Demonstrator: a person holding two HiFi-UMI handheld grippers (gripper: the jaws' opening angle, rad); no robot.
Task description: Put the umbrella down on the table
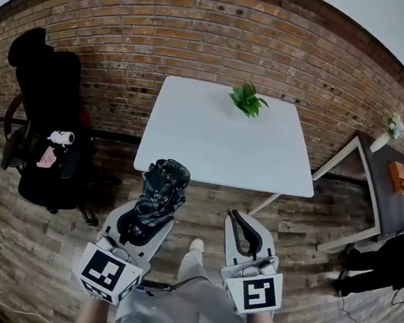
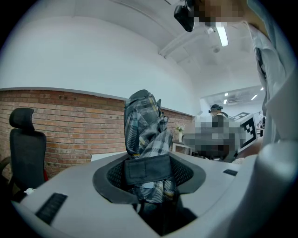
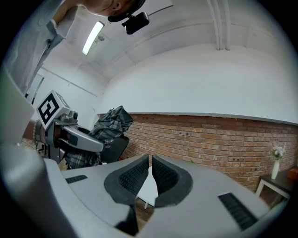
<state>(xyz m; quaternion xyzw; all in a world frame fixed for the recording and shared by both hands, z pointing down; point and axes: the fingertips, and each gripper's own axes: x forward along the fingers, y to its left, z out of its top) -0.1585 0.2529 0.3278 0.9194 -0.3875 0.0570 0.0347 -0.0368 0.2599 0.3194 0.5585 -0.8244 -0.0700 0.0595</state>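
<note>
Entry: carry phase, umbrella not yet set down

- Left gripper point(image 1: 143, 223): clamped on the umbrella point(image 1: 164, 182). In the left gripper view both pads press into the plaid cloth at the band where the closure strap wraps it.
- Right gripper point(image 1: 242, 224): jaws drawn together with only a slit between them, and nothing in that slit. It hangs short of the table point(image 1: 219, 144), off its near edge.
- Umbrella position: in the air on my side of the table's near edge, over the wooden floor and touching no surface. From the head view its top end just overlaps that edge. The right gripper view shows cloth above and below the left jaws, so I read it as roughly upright and gripped about mid-length.
- Table: the half nearest me is bare. A small green plant point(image 1: 248, 98) stands towards the far edge, well apart from any landing spot I would pick.

Handling notes (my judgement):
- Folded and compact, so probably light.
- Loose soft cloth over a stiff core. The pads squeeze fabric first, so I expect some give and a chance of it sliding or twisting in the grip.
- The strapped middle looks the firmest and best balanced hold, so I see no reason to regrip.
- Not fragile, but I would lay it on its side, since upright it would topple
</note>
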